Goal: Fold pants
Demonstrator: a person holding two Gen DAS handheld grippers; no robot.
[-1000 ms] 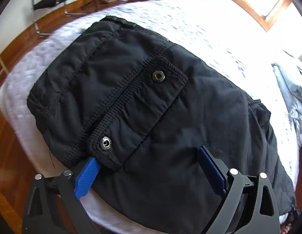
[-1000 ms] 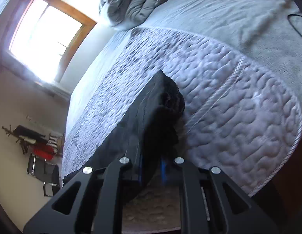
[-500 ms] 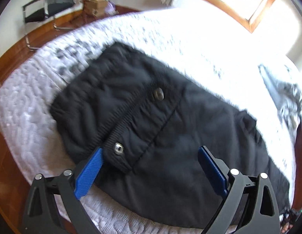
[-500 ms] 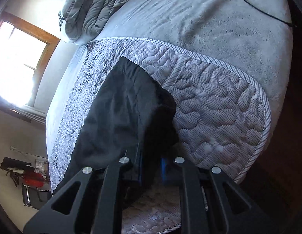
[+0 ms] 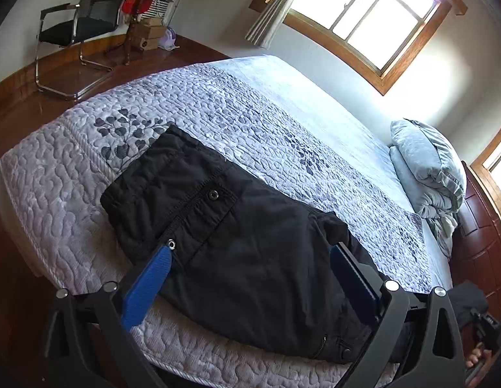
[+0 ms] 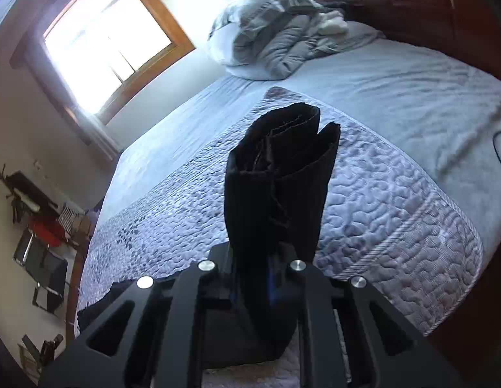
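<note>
The pants (image 5: 250,258) lie near the foot edge of the bed (image 5: 283,123), black, of a thin crinkly cloth, with a flapped pocket (image 5: 198,213) and two metal snaps (image 5: 213,195) facing up. Judging by how they lie, the legs seem already laid one on the other, since only a single long dark band shows across the quilt (image 5: 218,103); that first fold looks done. The lengthwise folds are what remain, and one seems to be in hand: the right claw (image 6: 273,278) is clamped on the leg end (image 6: 283,174), which stands up from it as a bunched, rolled column with its hem edges showing at the top, lifted clear of the quilt. I judge that this end is to be carried over toward the waist part, though nothing shows it landed anywhere yet. The left claw (image 5: 250,271) hangs above the pocket area with its blue fingers (image 5: 147,287) spread wide, holding nothing; whether it touches the cloth I cannot tell. The flat part lies fairly smooth, with some puckering along the pocket seam and a small raised fold near the right finger. Further off, a bundled duvet (image 5: 425,168) sits at the head of the bed, a window (image 5: 363,16) is bright behind, and a chair (image 5: 75,29) stands on the wooden floor.
</note>
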